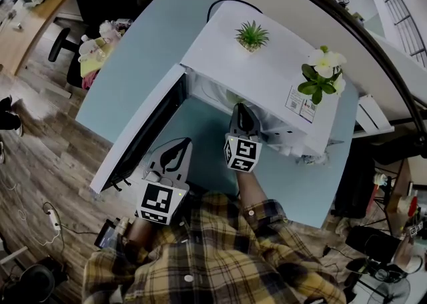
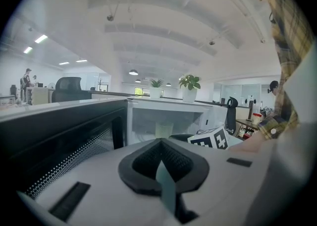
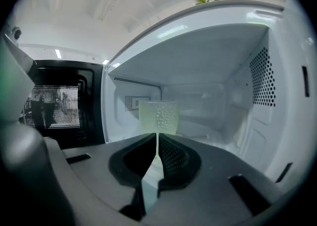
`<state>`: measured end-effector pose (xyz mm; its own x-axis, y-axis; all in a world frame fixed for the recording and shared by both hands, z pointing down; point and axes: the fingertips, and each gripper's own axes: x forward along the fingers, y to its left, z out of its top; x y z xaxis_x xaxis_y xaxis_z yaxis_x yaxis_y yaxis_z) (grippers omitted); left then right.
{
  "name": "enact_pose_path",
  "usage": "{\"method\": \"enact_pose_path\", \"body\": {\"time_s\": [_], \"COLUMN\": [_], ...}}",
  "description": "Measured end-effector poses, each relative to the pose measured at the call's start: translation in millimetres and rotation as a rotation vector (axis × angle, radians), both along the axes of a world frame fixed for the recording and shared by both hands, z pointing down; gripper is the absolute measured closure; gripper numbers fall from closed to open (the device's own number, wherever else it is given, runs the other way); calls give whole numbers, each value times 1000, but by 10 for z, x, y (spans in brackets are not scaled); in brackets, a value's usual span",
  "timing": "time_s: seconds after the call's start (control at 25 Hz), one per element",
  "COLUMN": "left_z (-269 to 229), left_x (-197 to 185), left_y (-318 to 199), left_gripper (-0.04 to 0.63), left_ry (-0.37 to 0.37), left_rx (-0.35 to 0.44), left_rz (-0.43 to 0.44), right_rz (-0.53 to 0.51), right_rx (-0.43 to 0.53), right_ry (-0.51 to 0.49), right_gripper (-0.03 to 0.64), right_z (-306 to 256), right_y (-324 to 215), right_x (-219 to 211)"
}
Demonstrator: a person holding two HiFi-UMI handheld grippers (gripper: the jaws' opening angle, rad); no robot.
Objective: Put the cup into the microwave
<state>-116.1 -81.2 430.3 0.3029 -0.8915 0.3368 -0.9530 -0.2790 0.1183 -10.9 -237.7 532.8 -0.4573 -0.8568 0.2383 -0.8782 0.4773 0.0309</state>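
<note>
- The cup (image 3: 158,117), pale green and half clear, stands upright inside the white microwave (image 1: 267,76), at the middle of the right gripper view
- The right gripper (image 3: 157,138) points into the cavity; its jaws are closed together on nothing, and the cup stands beyond their tips
- The left gripper (image 1: 179,146), at the lower left of the head view, is beside the open door (image 1: 137,133), its jaws also closed and empty

— Jaws of the left gripper (image 2: 159,145)?
— Together, nothing between.
— Beyond them?
— Microwave (image 2: 148,105) open, door (image 2: 64,136) swung out left, pale cup (image 2: 164,130) inside, marker cube (image 2: 210,137) at the opening, two potted plants (image 2: 189,82) on top, plaid sleeve (image 2: 290,46) at right.
</note>
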Motion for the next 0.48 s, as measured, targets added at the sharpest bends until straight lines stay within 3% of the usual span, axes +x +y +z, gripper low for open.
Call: {"method": "enact_pose_path", "body": {"time_s": [0.48], "left_z": [-59], "left_x": [-41], "left_y": [42], "left_gripper": [604], "left_ry": [-3], "left_rx": [16], "left_rz": [-18], "right_rz": [-39], "right_rx": [2], "right_ry": [-2], "right_gripper": [611], "right_z": [-87], "right_y": [121], "right_x": [-18]}}
